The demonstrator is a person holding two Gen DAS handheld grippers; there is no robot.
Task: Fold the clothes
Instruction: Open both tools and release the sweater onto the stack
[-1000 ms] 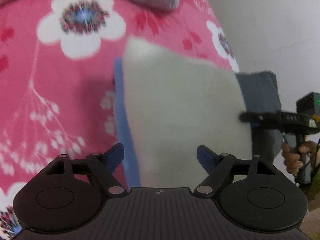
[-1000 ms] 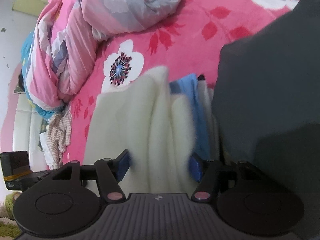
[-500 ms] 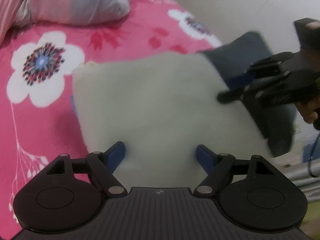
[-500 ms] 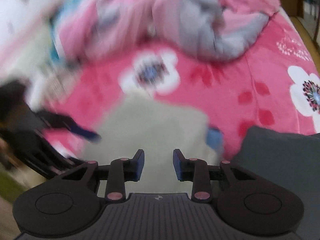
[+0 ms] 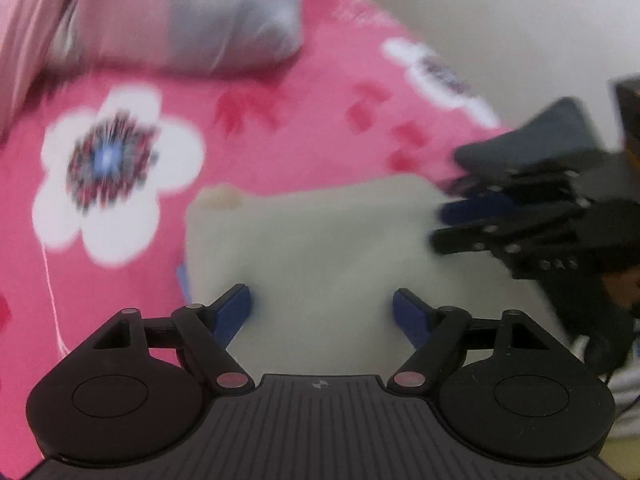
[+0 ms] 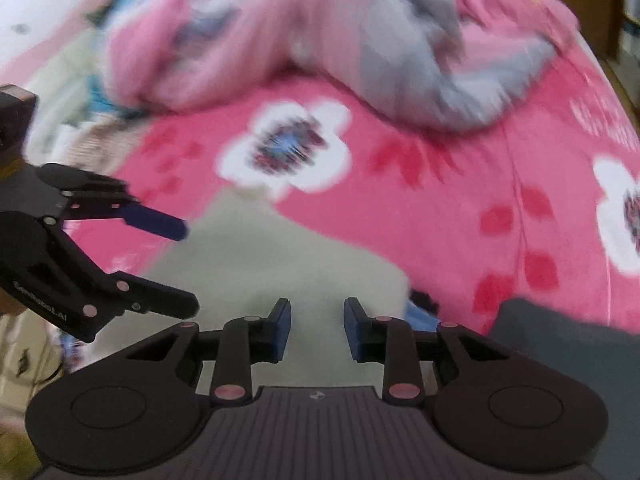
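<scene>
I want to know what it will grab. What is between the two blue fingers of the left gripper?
In the left wrist view, the cream folded garment lies in the gap of the left gripper, whose jaws stand wide; its pads do not press it.

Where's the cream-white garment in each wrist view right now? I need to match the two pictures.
Left wrist view: the cream-white garment fills the lower centre, between and beyond the left claw, with the right claw at its right edge.
Right wrist view: the garment lies lower centre, ahead of the right claw, whose jaws are closing.
Shared landmark: the white flower on the pink bedspread, beyond the garment's far corner.
</scene>
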